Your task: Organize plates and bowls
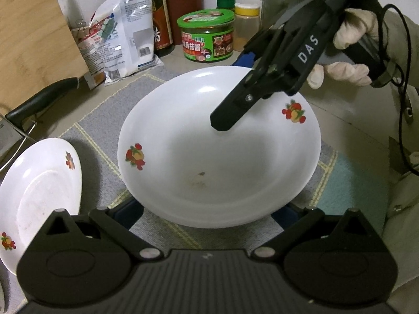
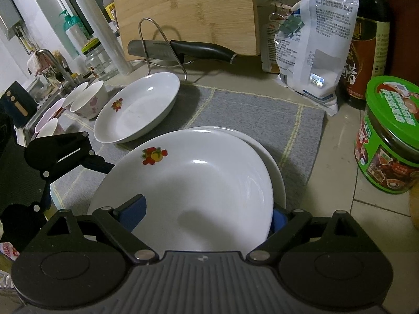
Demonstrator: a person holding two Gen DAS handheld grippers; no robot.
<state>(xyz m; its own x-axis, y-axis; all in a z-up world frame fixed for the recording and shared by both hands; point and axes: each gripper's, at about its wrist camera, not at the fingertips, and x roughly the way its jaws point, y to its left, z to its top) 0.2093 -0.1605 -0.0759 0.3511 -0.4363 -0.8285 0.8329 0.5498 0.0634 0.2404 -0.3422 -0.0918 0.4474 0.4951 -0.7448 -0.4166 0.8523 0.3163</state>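
Observation:
A white plate with fruit prints [image 1: 220, 157] lies tilted on a second white plate [image 2: 277, 162] on the grey mat [image 2: 251, 115]. My left gripper [image 1: 207, 217] is open at the top plate's near rim, and that rim hides its fingertips. My right gripper [image 2: 207, 217] is open at the opposite rim. One finger [image 1: 225, 117] hangs over the plate's inside, and the blue pad [image 1: 246, 59] of the other sits outside the rim. Neither pad visibly presses on the plate. Another fruit-print plate [image 2: 136, 107] lies apart on the mat's far left.
Several small bowls [image 2: 89, 99] stand by the sink edge at left. A knife [image 2: 199, 49] rests on a wire rack before a wooden board [image 2: 183, 7]. A bag [image 2: 311, 52], a dark bottle [image 2: 366, 39] and a green-lidded jar [image 2: 387, 136] crowd the right side.

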